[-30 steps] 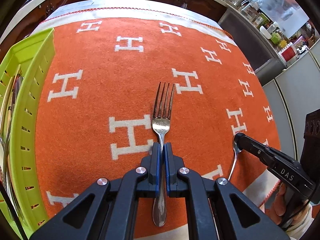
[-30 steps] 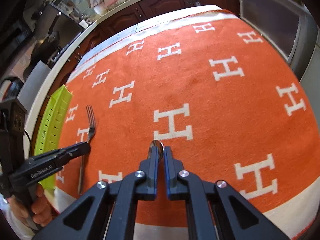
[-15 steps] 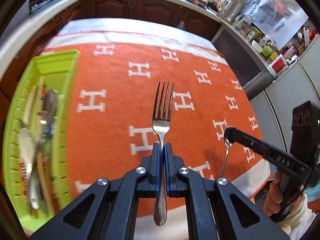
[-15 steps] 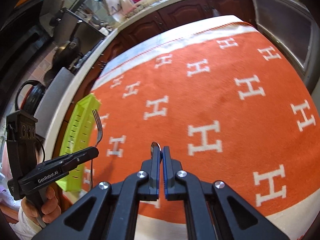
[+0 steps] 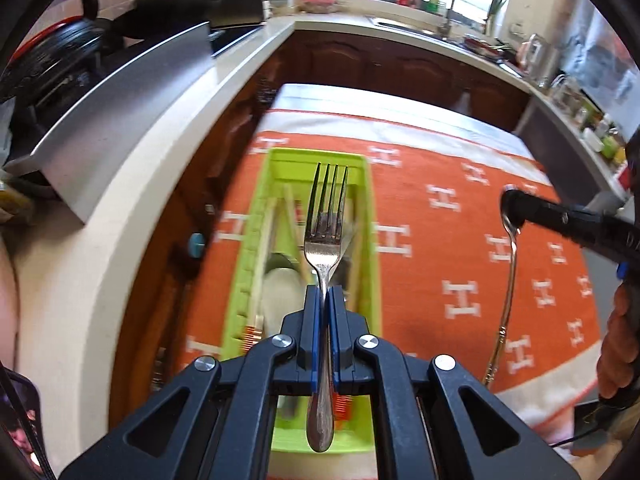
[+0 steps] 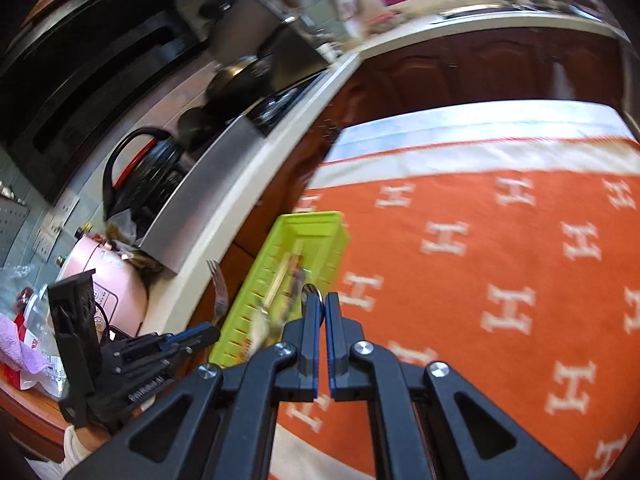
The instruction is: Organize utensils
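Note:
My left gripper (image 5: 328,292) is shut on the neck of a silver fork (image 5: 326,216), tines pointing away. The fork hangs above the lime green slotted tray (image 5: 372,240), which holds several utensils, blurred. My right gripper (image 6: 322,300) is shut on a spoon; only the bowl's edge (image 6: 310,292) shows between the pads. In the left wrist view the right gripper (image 5: 510,200) pinches the spoon (image 5: 510,272) near its bowl, handle hanging down over the cloth. The right wrist view shows the tray (image 6: 320,224) just ahead and the left gripper (image 6: 212,330) with the fork (image 6: 218,288) at lower left.
The tray lies at the left edge of an orange cloth with white H marks (image 5: 460,240). Beyond that edge runs a pale countertop (image 5: 120,200) with a hob, pans and a pink appliance (image 6: 108,280). Dark wooden cabinets stand behind. A hand (image 5: 616,352) holds the right gripper.
Both grippers have risen and swung left toward the green tray, each keeping its utensil. The fork is now over the tray, and the spoon hangs clear of the cloth.

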{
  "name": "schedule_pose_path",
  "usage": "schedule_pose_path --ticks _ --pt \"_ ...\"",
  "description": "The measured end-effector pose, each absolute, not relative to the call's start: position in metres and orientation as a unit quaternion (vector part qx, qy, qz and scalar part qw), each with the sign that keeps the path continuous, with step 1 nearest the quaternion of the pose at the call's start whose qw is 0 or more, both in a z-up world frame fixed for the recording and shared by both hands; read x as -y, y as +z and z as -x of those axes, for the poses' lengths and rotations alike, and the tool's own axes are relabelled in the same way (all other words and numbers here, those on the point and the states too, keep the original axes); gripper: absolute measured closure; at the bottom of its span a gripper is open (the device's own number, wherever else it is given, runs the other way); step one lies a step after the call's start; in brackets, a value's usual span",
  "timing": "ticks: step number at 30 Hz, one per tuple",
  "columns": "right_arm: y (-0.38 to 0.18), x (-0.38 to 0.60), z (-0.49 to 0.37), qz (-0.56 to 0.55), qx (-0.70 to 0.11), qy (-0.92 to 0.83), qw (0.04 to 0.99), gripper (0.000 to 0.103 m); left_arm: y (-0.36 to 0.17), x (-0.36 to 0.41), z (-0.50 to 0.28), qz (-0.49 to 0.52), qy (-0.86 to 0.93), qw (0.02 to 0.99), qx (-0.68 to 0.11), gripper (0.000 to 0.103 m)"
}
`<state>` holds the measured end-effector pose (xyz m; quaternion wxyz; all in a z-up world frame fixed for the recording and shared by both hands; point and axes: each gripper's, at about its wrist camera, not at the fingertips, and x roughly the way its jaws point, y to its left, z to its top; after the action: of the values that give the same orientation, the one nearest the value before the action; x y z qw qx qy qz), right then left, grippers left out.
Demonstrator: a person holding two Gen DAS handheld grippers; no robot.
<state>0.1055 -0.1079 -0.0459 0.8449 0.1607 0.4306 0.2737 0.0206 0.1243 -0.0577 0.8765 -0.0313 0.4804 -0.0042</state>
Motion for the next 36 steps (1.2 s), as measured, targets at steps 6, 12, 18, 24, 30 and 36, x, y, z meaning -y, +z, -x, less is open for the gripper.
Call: schedule_pose_path --ticks 6,12,18,24,30,36 --pt "-0.065 0.043 -0.128 -0.115 -0.455 0.288 0.835 0.101 -0.08 -0.146 -0.028 0.035 0.003 0.87 -0.492 0.101" --pt "-0.087 0.012 -0.138 -0.082 -0.483 0.289 0.822 0.099 -0.098 -0.147 -0.036 0.041 0.0 0.862 -0.505 0.1" --pt "-0.101 0.011 -0.143 -0.072 -0.521 0.274 0.805 0.092 -0.096 -0.148 -0.041 0.054 -0.002 0.865 -0.498 0.08" --pt "-0.097 0.03 -0.133 -0.072 -0.515 0.259 0.814 0.092 -0.088 -0.14 -0.039 0.048 -0.004 0.873 -0.486 0.052" --pt "-0.093 0.052 -0.116 -0.05 -0.506 0.235 0.828 0.092 -0.075 -0.128 -0.036 0.038 -0.01 0.883 -0.468 0.031" --pt "-0.083 0.078 -0.097 -0.036 -0.487 0.209 0.847 0.092 -0.068 -0.115 -0.032 0.031 -0.007 0.886 -0.463 0.008"
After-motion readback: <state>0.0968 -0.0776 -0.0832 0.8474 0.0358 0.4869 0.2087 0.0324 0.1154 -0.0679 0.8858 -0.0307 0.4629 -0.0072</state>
